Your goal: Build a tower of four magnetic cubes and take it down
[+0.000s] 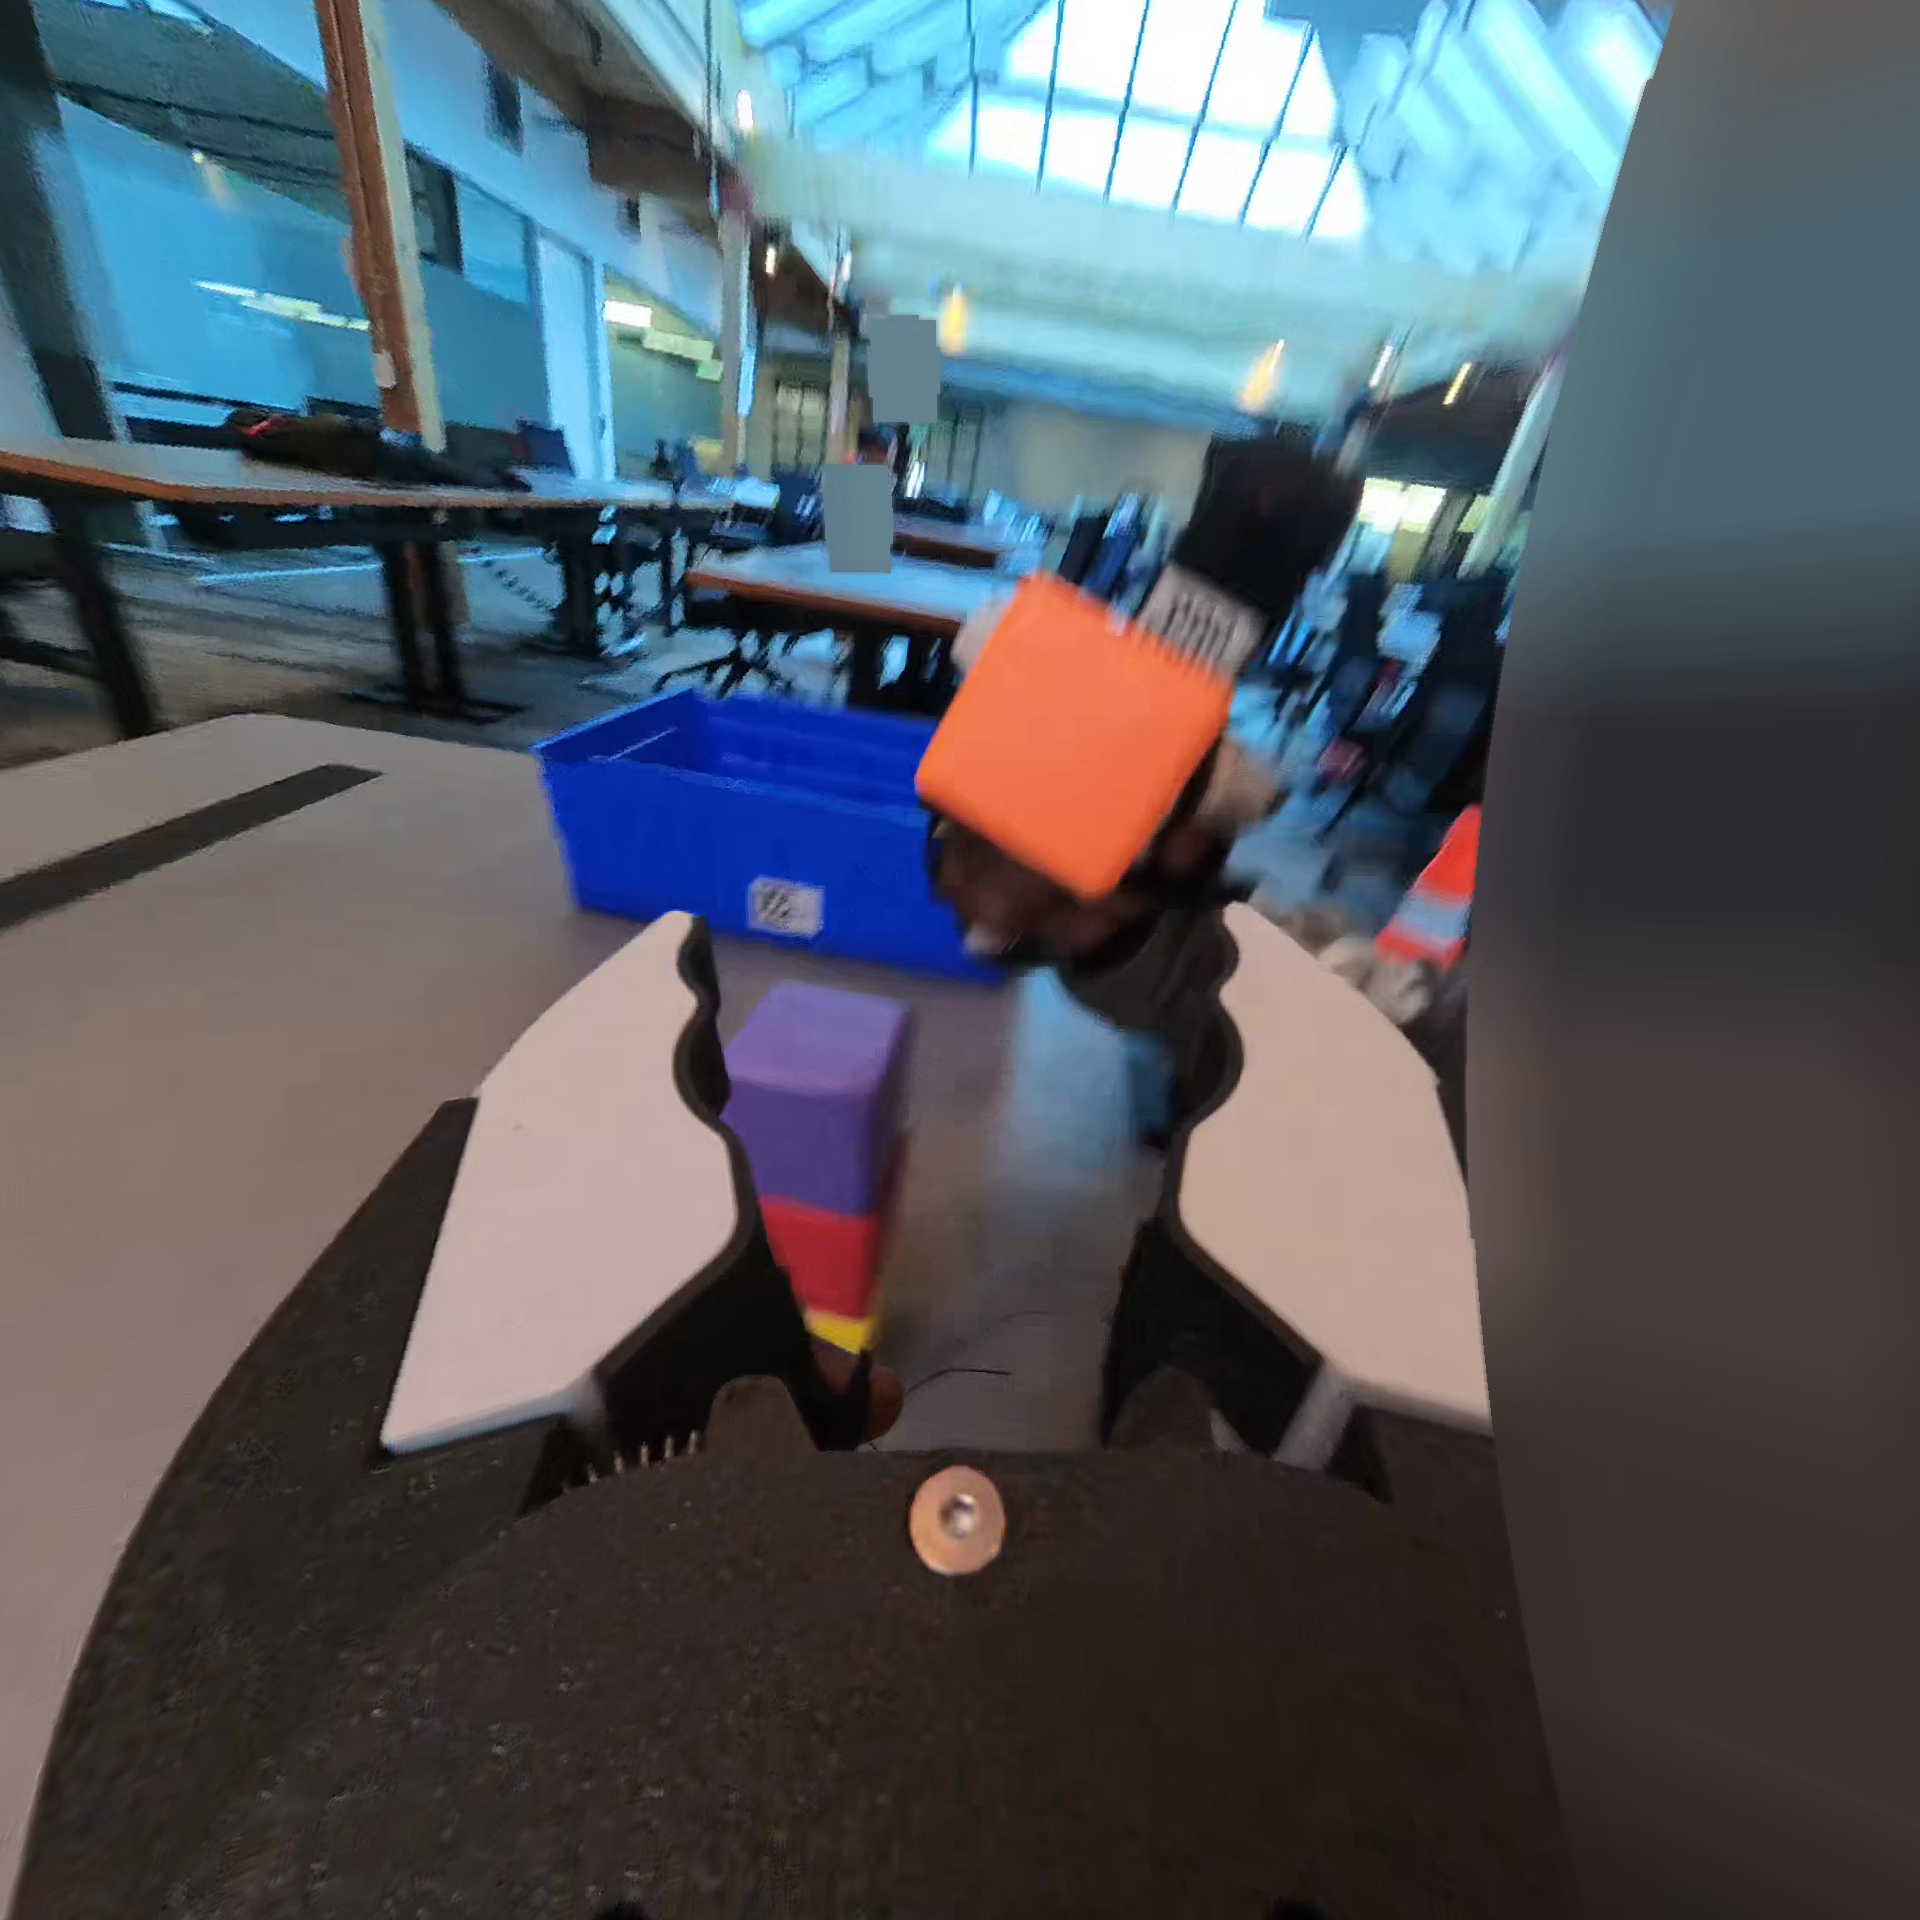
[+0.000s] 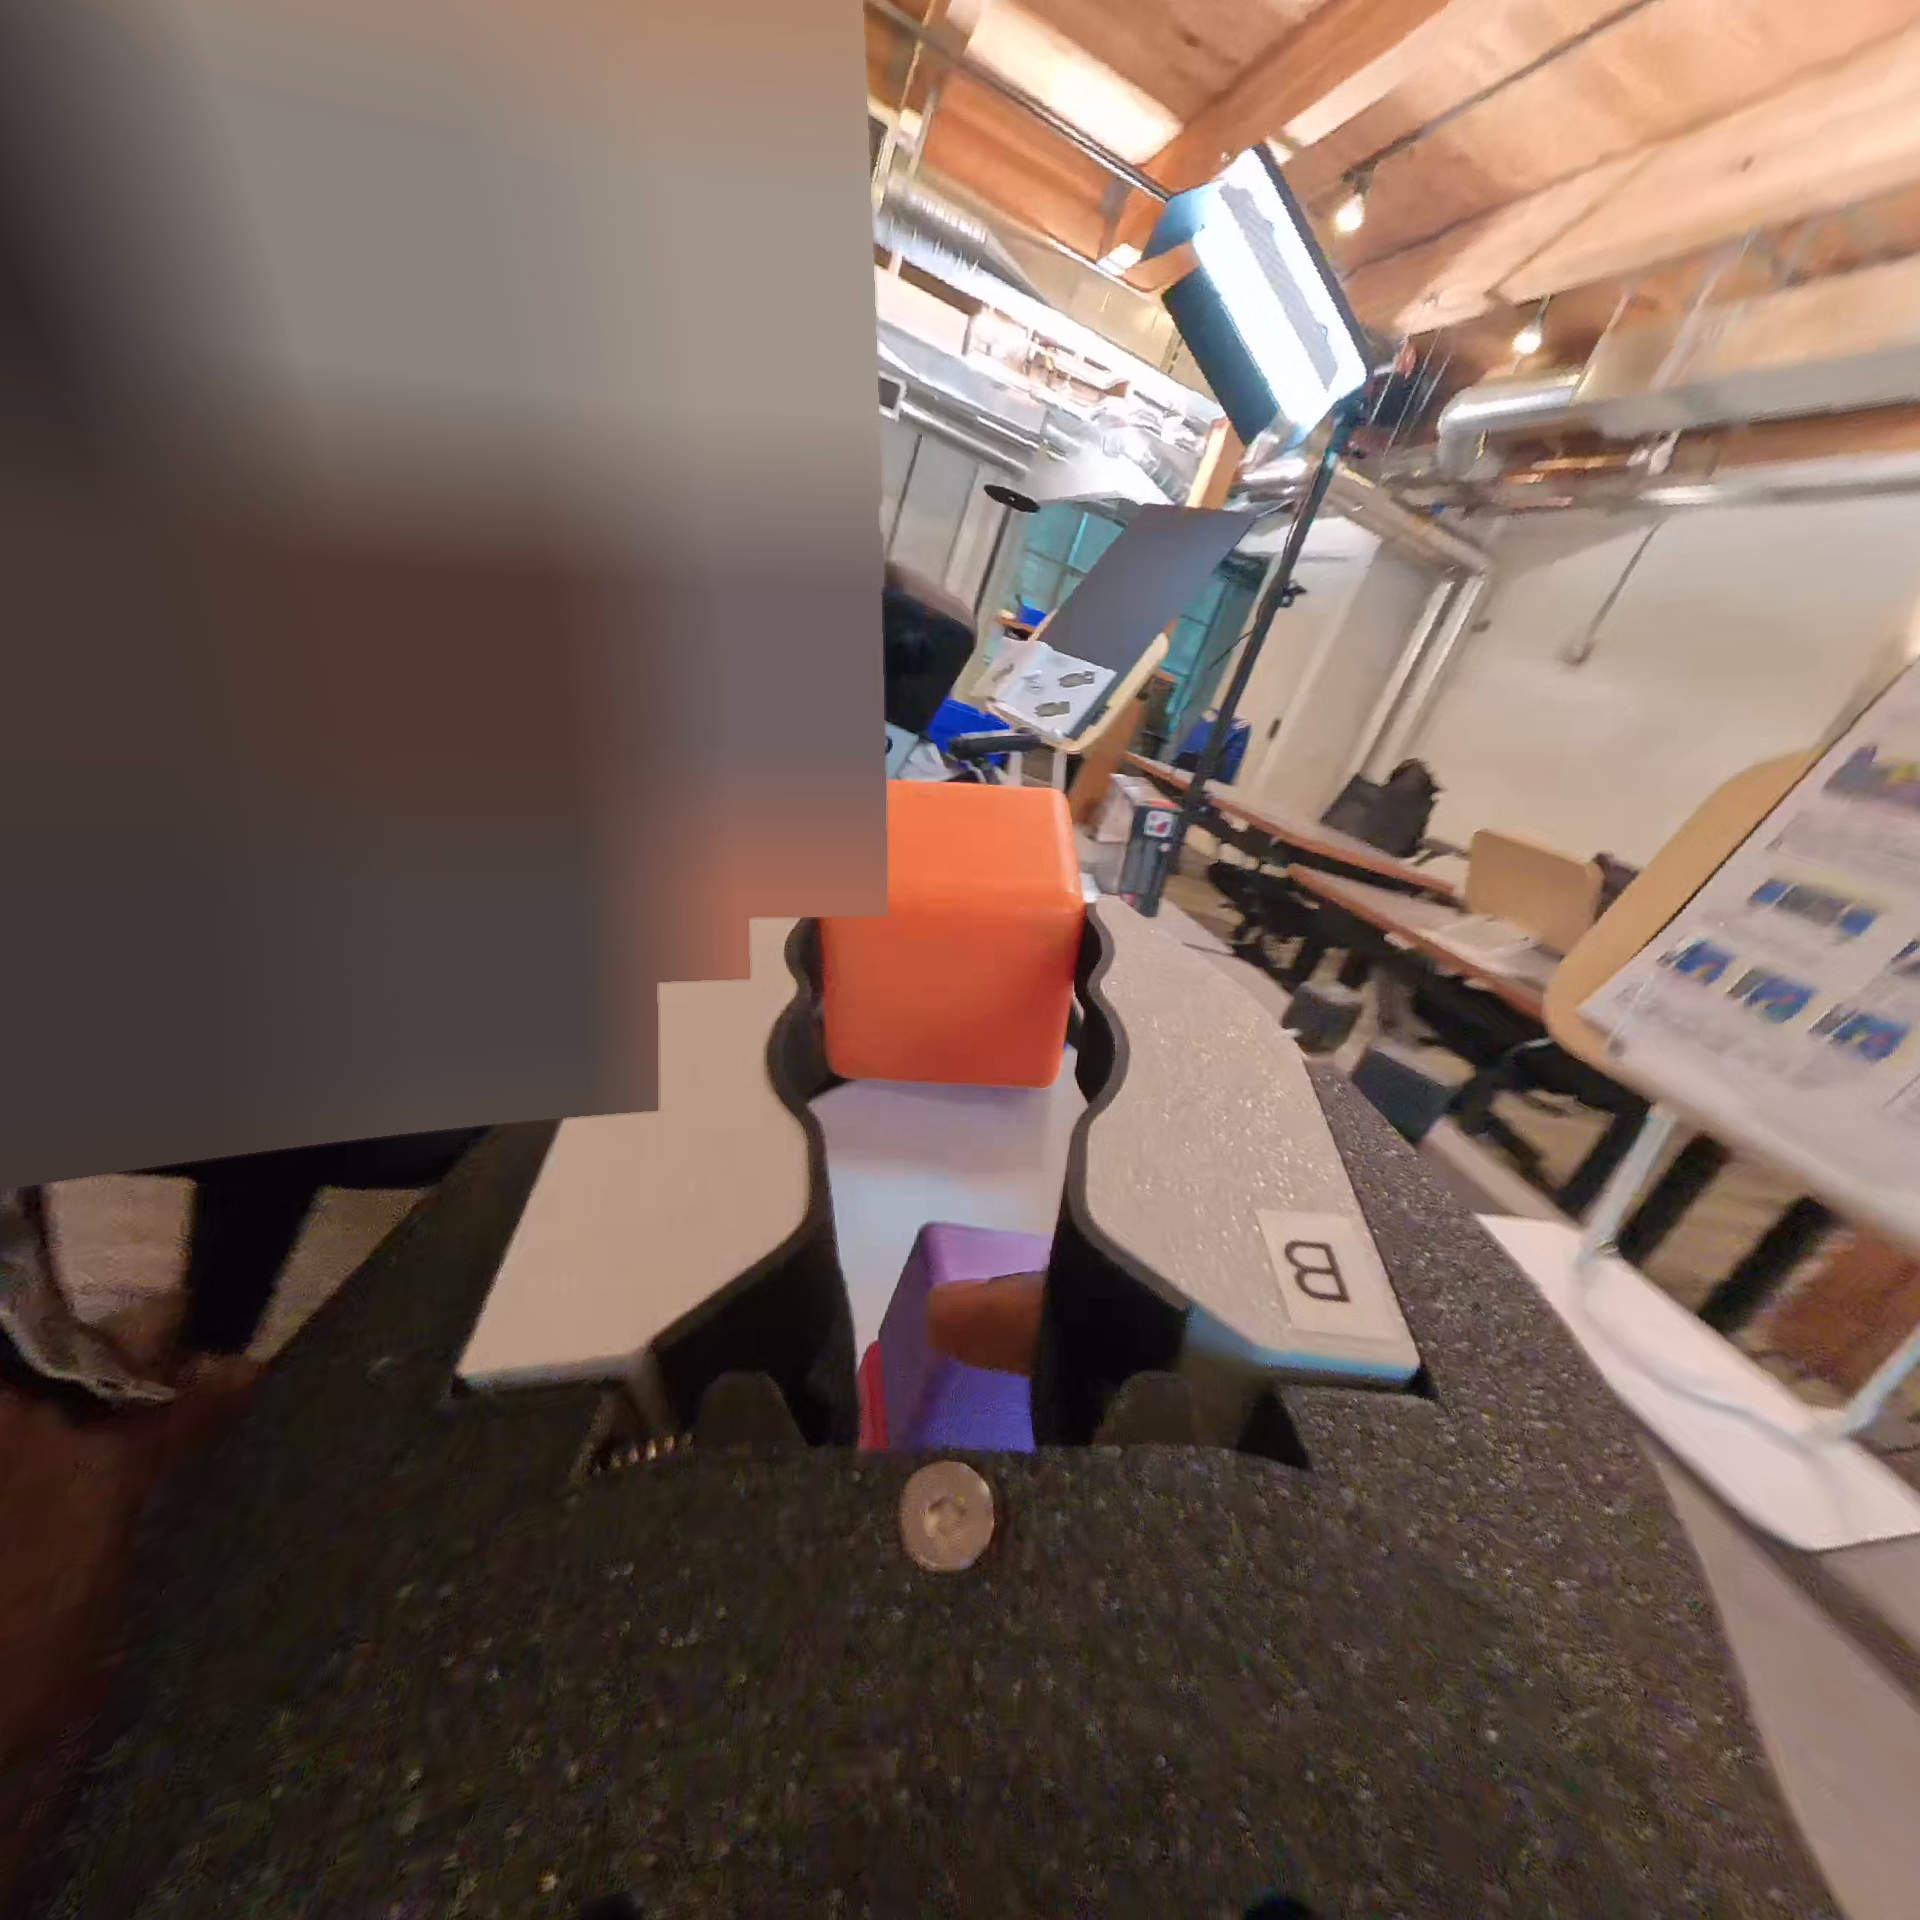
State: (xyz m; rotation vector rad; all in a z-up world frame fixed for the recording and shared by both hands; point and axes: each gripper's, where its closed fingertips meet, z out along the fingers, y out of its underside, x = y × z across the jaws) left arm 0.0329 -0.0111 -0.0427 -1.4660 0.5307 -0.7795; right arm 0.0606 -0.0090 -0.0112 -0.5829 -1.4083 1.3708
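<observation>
In the left wrist view a stack stands on the grey table (image 1: 260, 987): a purple cube (image 1: 821, 1091) on a red cube (image 1: 831, 1252) on a yellow cube (image 1: 844, 1330). My left gripper (image 1: 961, 935) is open. The stack sits between its fingers, close to the left finger (image 1: 582, 1143) and far from the right one. My right gripper (image 2: 948, 935) is shut on an orange cube (image 2: 951, 935), both pads against its sides. It holds the cube in the air above the purple cube (image 2: 966, 1351). The orange cube also shows in the left wrist view (image 1: 1070, 738), tilted, above and right of the stack.
A blue bin (image 1: 748, 821) stands on the table behind the stack. A black strip (image 1: 177, 831) lies at the table's left. An orange traffic cone (image 1: 1439, 894) stands beyond the table. A poster board on a stand (image 2: 1766, 987) and white paper (image 2: 1683, 1382) are at the right.
</observation>
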